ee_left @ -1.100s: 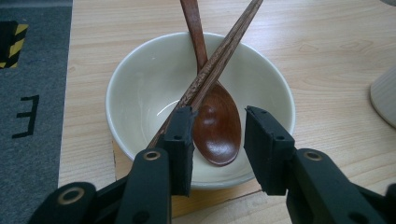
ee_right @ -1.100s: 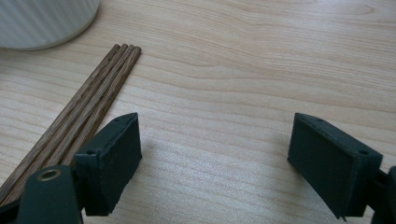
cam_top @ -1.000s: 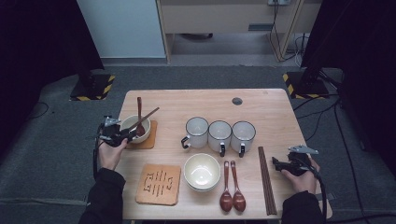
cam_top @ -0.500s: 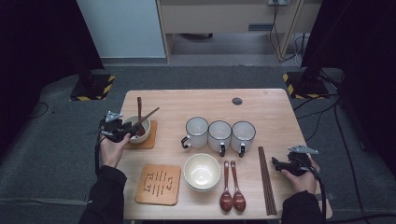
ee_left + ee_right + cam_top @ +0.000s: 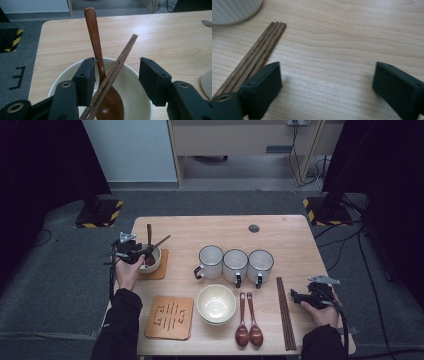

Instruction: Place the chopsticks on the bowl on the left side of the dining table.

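Note:
A small white bowl point(image 5: 156, 258) point(image 5: 136, 100) stands on a brown coaster point(image 5: 162, 271) at the table's left. A dark wooden spoon point(image 5: 149, 234) point(image 5: 93, 32) and a pair of chopsticks point(image 5: 161, 241) point(image 5: 125, 52) lean in it. My left gripper point(image 5: 141, 254) point(image 5: 117, 65) is at the bowl's rim and open; its jaws have just been opening, with the spoon handle and chopsticks between them. My right gripper point(image 5: 296, 296) point(image 5: 328, 68) rests low at the table's right, open; its jaws have just been opening over bare wood, with nothing between them.
Three white mugs point(image 5: 235, 263) line the middle. In front of them are an empty bowl point(image 5: 216, 304), two spoons point(image 5: 248, 320) and a patterned coaster point(image 5: 170, 316). A bundle of chopsticks point(image 5: 285, 312) point(image 5: 259, 55) lies just left of my right gripper.
My left gripper has slid a little away from the person, along the bowl's left side. The right hand has stayed put.

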Action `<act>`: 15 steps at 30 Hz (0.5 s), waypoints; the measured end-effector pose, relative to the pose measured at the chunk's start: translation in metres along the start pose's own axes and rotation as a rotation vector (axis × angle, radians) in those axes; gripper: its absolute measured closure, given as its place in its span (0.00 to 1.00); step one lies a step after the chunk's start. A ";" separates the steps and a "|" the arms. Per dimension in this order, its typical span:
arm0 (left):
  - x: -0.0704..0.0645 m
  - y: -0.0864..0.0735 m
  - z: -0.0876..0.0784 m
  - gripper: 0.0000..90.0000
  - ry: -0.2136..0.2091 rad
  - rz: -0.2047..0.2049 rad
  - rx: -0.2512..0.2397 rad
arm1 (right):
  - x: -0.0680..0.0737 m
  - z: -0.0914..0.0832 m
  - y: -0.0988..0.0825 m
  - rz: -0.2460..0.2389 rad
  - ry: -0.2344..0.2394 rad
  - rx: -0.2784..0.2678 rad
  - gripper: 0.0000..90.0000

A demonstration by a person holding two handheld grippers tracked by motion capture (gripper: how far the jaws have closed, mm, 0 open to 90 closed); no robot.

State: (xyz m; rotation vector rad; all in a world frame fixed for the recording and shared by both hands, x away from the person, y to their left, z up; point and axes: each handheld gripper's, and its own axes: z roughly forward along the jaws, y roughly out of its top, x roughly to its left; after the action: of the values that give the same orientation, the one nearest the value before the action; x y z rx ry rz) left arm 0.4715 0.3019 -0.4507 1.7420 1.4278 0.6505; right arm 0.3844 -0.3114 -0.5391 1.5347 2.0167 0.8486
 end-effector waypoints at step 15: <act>-0.008 0.000 0.028 0.49 0.012 0.006 0.053 | 0.000 0.000 0.000 0.004 -0.006 0.001 0.04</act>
State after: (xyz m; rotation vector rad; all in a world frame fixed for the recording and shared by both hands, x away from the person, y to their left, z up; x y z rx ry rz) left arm 0.4914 0.2873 -0.4655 1.7872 1.4604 0.6325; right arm 0.3842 -0.3109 -0.5393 1.5404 2.0113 0.8432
